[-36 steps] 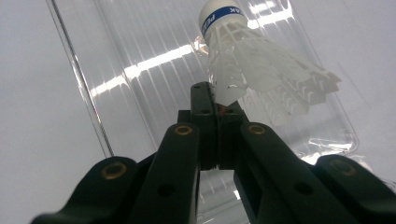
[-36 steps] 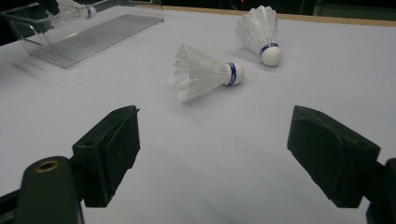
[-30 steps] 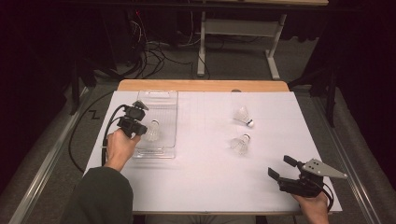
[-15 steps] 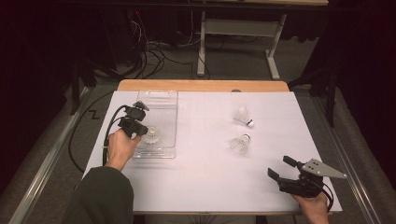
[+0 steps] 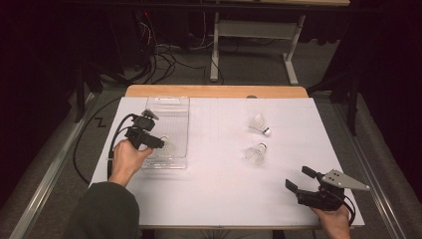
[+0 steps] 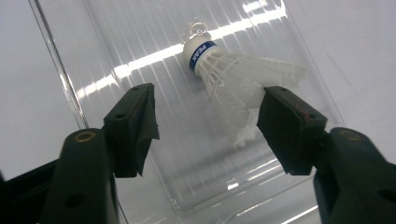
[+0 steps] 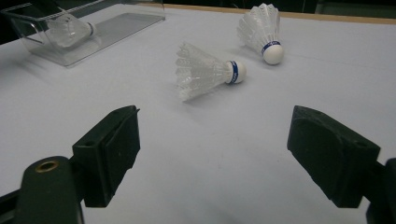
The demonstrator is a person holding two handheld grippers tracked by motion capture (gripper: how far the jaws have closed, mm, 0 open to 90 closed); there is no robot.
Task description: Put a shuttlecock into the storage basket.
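A white shuttlecock (image 6: 229, 70) with a blue band lies on the floor of a clear plastic tray (image 5: 169, 107); from above it shows at the tray's near end (image 5: 169, 146). My left gripper (image 6: 211, 107) hovers just over it. Its jaws have just been opening and now stand wide. The feathers lie between the jaws, close to one pad, and nothing presses on them. Two more shuttlecocks (image 5: 259, 123) (image 5: 255, 153) lie on the white sheet to the right. My right gripper (image 5: 297, 179) rests open near the front right corner, pointing at them (image 7: 205, 71) (image 7: 261, 28).
The white sheet (image 5: 214, 189) covers a wooden table whose far edge (image 5: 214, 91) shows beyond it. A black cable (image 5: 117, 137) loops from the left gripper off the table's left side. Table legs and wires stand on the floor behind.
The left gripper's jaws have spread apart over the tray, and the shuttlecock now lies free on the tray floor. The right gripper has stayed where it was.
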